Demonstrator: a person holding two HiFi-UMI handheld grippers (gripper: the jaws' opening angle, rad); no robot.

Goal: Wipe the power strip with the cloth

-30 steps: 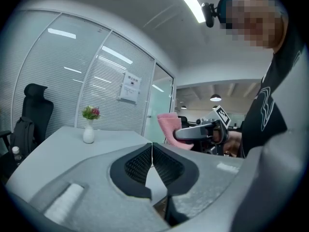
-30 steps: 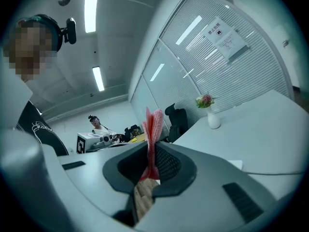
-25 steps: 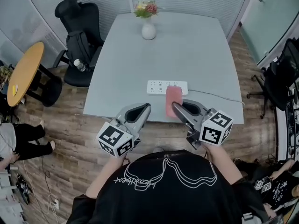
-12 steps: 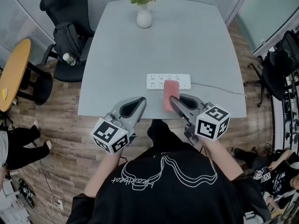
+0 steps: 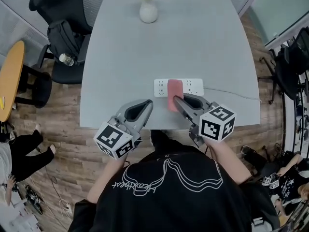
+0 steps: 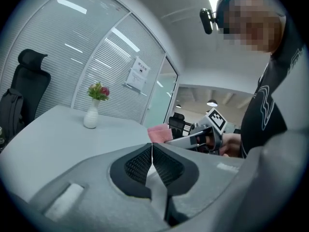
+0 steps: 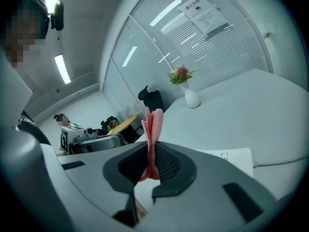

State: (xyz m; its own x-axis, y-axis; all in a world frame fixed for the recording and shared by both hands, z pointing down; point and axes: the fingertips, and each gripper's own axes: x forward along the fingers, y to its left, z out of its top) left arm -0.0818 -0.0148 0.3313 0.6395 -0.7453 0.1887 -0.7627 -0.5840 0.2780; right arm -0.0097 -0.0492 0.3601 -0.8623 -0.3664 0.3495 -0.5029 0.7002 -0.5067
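A white power strip [image 5: 192, 87] lies near the front edge of the grey table [image 5: 145, 57], its cable running off to the right. My right gripper [image 5: 177, 101] is shut on a folded pink cloth [image 5: 174, 92], which lies over the strip's middle in the head view. In the right gripper view the pink cloth [image 7: 153, 139] stands up between the jaws, with the power strip [image 7: 231, 157] beyond them. My left gripper [image 5: 146, 105] is shut on nothing and hovers at the table's front edge, left of the strip. The left gripper view shows the pink cloth [image 6: 159, 133] to its right.
A white vase with flowers [image 5: 147, 7] stands at the table's far side. A black office chair [image 5: 55, 28] with a backpack sits left of the table, next to a round wooden table [image 5: 9, 79]. More chairs [image 5: 292, 62] stand at the right.
The right gripper has carried the pink cloth forward from in front of the strip onto its middle. The left gripper has stayed shut near the table edge.
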